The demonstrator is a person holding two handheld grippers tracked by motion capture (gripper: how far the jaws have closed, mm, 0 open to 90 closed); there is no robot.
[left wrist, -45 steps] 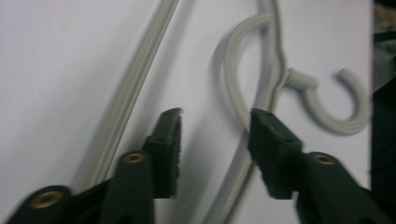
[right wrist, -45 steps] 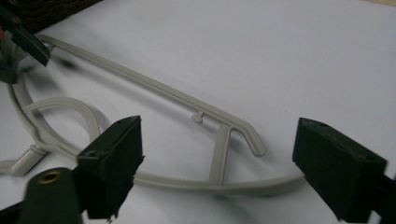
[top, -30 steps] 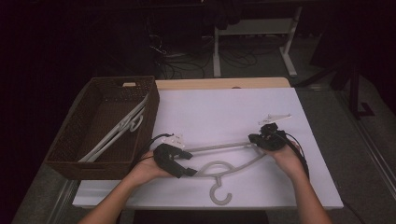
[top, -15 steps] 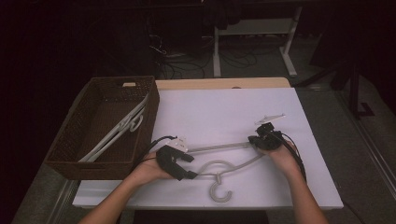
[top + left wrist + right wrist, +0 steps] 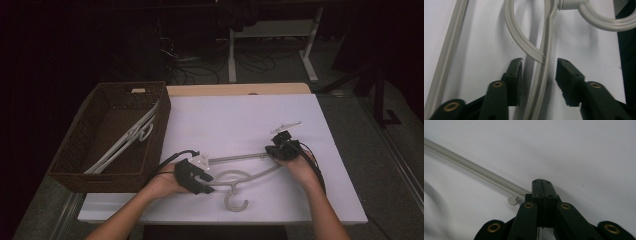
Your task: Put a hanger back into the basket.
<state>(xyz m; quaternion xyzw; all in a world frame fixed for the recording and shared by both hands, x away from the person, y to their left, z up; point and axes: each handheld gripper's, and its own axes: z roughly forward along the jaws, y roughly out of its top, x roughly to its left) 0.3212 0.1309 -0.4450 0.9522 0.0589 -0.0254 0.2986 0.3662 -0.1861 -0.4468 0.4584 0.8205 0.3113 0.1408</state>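
1. The left gripper (image 5: pixel 200 179) is black, with a pale grey three-cornered plate on top and a black cable looping from its back.
2. The right gripper (image 5: pixel 278 150) is black as well, with a black cable trailing along the forearm.
3. Each gripper has two flat black fingers (image 5: pixel 515 75) on hinged black arms.
4. Brass-coloured rivets sit at the hinges, and small screw holes dot the finger faces.
5. Both forearms are bare; no sleeves show.
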